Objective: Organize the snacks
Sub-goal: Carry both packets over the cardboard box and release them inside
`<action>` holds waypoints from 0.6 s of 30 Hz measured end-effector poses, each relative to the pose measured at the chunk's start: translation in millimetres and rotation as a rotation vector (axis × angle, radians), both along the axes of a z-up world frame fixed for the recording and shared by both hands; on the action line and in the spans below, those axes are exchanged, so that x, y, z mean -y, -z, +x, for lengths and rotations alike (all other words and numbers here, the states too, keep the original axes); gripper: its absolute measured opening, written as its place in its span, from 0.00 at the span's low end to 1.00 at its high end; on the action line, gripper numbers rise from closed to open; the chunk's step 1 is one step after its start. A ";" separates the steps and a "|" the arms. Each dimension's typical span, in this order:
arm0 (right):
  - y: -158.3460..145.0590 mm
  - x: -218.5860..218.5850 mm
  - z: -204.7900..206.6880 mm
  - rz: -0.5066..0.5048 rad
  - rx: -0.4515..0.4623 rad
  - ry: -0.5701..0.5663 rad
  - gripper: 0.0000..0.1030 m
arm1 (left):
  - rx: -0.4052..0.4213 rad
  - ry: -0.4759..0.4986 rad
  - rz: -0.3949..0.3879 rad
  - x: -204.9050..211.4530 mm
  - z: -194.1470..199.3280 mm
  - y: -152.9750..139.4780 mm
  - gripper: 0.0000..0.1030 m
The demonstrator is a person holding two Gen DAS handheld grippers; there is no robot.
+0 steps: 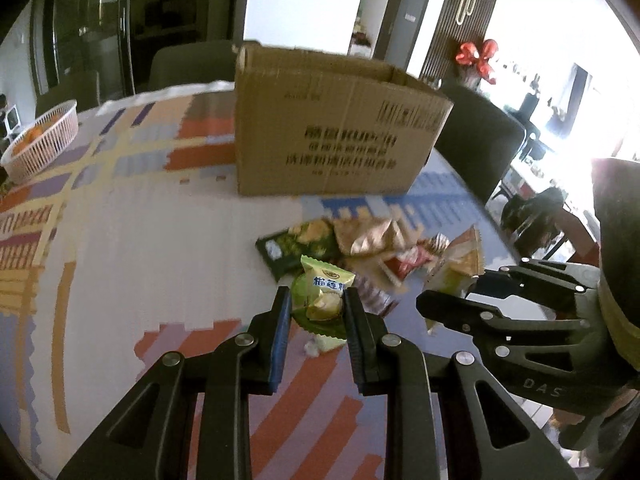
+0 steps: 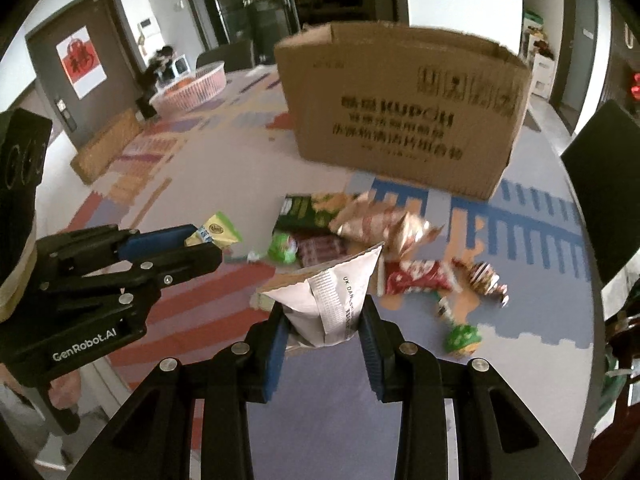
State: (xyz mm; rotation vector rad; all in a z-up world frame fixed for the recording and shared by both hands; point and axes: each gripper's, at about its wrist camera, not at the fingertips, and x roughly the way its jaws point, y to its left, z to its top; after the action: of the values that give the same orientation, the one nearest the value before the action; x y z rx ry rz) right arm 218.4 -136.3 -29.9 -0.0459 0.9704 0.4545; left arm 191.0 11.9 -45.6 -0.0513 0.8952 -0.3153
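Both grippers are carrying loads. L gripper (image 1: 316,304) is pinching a yellow-green candy packet (image 1: 325,288), jaws nearly closed; R gripper (image 2: 324,320) is clamping a white pouch (image 2: 336,296) upright, long axis pointing toward the box. Loose snack pile (image 2: 360,240) is lying just beyond both. Cardboard box (image 1: 332,120) is standing farther ahead, top open, slightly R of L gripper's line; R gripper appears about as near.
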 end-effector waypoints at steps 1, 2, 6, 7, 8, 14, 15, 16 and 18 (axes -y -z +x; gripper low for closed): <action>-3.0 0.8 1.3 0.004 0.006 0.004 0.34 | 0.012 0.002 -0.002 1.3 1.0 -4.2 0.26; -7.1 2.1 2.6 0.009 0.016 0.009 0.34 | 0.022 0.001 -0.005 2.5 1.9 -8.2 0.26; -21.4 7.8 8.6 0.023 0.056 0.031 0.34 | 0.065 0.002 -0.017 7.0 8.0 -23.7 0.26; -25.5 9.2 10.7 0.027 0.065 0.038 0.34 | 0.075 0.003 -0.018 7.9 9.4 -26.7 0.26; -29.8 11.1 13.0 0.033 0.076 0.045 0.34 | 0.089 0.001 -0.020 8.8 11.5 -30.9 0.26; -51.9 19.3 27.5 0.055 0.133 0.079 0.34 | 0.156 0.005 -0.020 15.4 25.5 -54.7 0.26; -55.3 20.6 30.2 0.056 0.143 0.083 0.34 | 0.168 0.005 -0.021 16.2 28.9 -59.5 0.26; -60.7 22.6 34.4 0.059 0.156 0.091 0.34 | 0.177 0.005 -0.024 16.7 32.4 -64.2 0.26; -67.6 25.8 40.1 0.062 0.168 0.115 0.34 | 0.194 0.005 -0.030 17.3 37.6 -72.0 0.26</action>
State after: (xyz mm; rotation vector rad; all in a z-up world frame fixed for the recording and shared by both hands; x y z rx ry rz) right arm 258.5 -162.1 37.7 0.0272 0.7885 0.3689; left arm 228.6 -5.4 26.4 -0.0456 0.6981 -0.3331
